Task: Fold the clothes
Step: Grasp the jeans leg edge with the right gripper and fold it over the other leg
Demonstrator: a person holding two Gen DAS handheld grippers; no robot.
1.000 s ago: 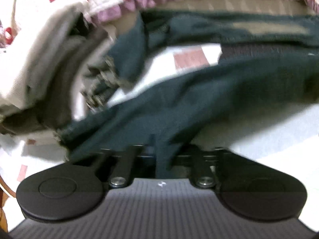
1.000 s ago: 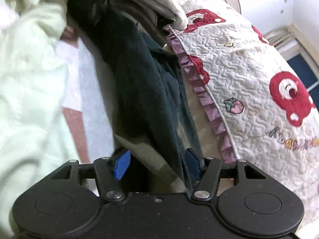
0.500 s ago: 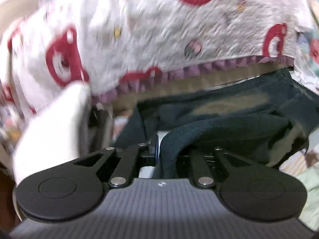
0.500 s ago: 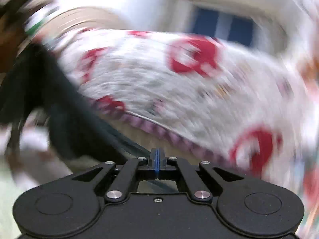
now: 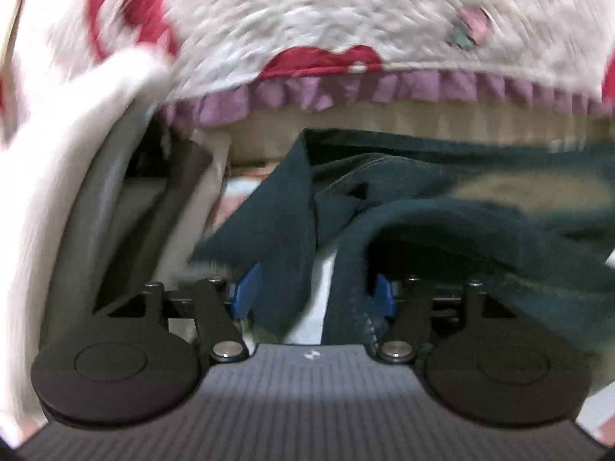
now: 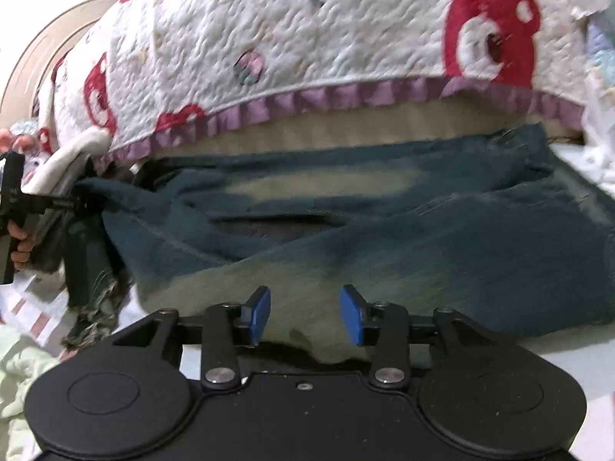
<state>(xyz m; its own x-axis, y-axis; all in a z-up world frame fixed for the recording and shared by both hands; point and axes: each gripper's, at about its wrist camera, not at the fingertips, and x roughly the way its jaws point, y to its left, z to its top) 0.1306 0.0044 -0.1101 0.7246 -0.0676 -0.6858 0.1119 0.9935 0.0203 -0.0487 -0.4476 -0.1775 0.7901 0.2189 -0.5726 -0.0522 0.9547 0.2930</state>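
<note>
Dark teal jeans (image 6: 423, 238) with faded pale patches lie spread across the white bed surface, just in front of a quilt. My right gripper (image 6: 305, 315) is open over the near faded edge, its blue pads apart on either side of the fabric. In the left wrist view the jeans (image 5: 442, 223) bunch up, and two loose folds hang between the pads of my left gripper (image 5: 315, 294), which is open. From the right wrist view the left gripper (image 6: 75, 201) sits at the jeans' far left end, held by a hand (image 6: 19, 246).
A white quilt (image 6: 346, 38) with red bears and a purple frill rises right behind the jeans. A white and grey garment (image 5: 77, 192) is piled at the left. A pale green cloth (image 6: 19, 384) lies at the near left. A frayed dark hem (image 6: 92, 307) trails beside it.
Both grippers were shut half a second ago and now stand open. The jeans have dropped and lie spread in front of the quilt.
</note>
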